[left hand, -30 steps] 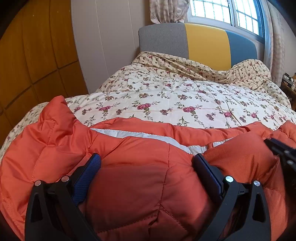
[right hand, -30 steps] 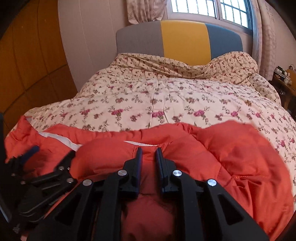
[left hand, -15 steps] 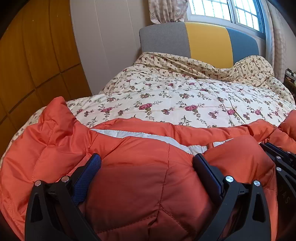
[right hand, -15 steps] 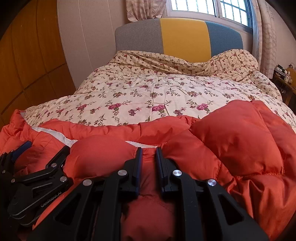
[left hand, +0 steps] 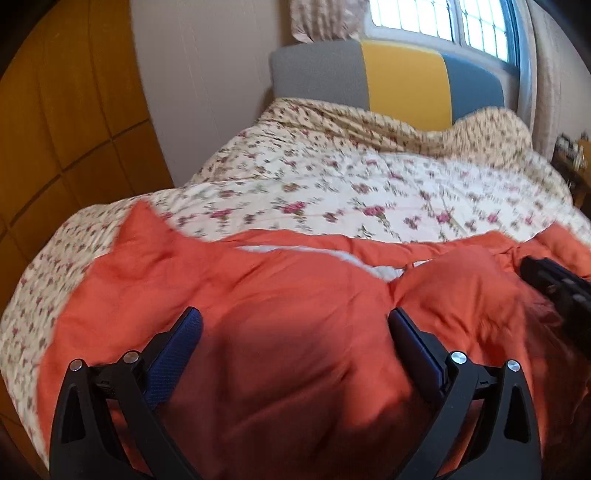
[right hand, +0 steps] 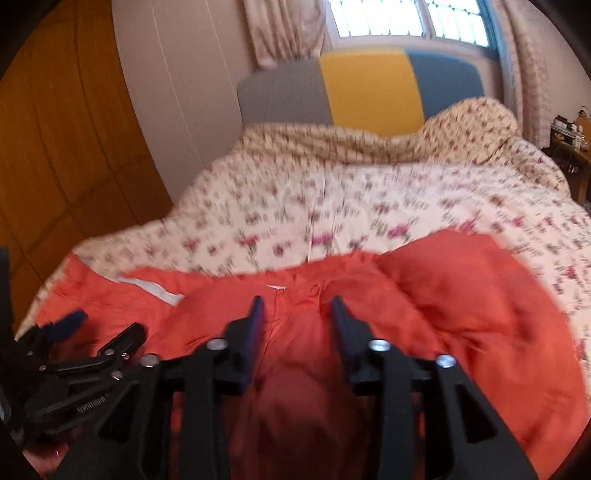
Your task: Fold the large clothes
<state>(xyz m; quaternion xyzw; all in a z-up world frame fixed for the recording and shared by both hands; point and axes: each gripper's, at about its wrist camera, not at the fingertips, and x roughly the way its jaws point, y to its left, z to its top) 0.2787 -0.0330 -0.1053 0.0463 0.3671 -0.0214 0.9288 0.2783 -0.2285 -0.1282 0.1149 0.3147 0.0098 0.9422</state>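
I am at the foot of a bed (left hand: 369,192) covered by a cream quilt (right hand: 332,206) printed with small pink flowers, with a headboard (left hand: 388,85) in grey, yellow and blue panels at the far end, a bright window (right hand: 406,18) with curtains above it, and wooden wall panels (left hand: 55,129) on the left. The jacket (left hand: 295,295), an orange puffer with a strip of white lining (left hand: 332,256) showing near its far edge, lies across the near end of the bed on top of the quilt, bunched into soft mounds. My left gripper (left hand: 295,325) has its fingers (left hand: 181,336) spread wide, blue pads facing inward, and a broad hump of the jacket bulges up between them; the view is blurred and I cannot tell whether the pads are pressing on the fabric or only standing on either side of it. My right gripper (right hand: 297,314) sits just to the right of the left one, over the middle of the jacket. Its fingers (right hand: 341,317) are opening, a narrow fold of orange fabric runs up between them, and gaps show between the pads and the fold, so the cloth is let go. From the right wrist view the left gripper (right hand: 96,328) shows at the lower left, low against the jacket.
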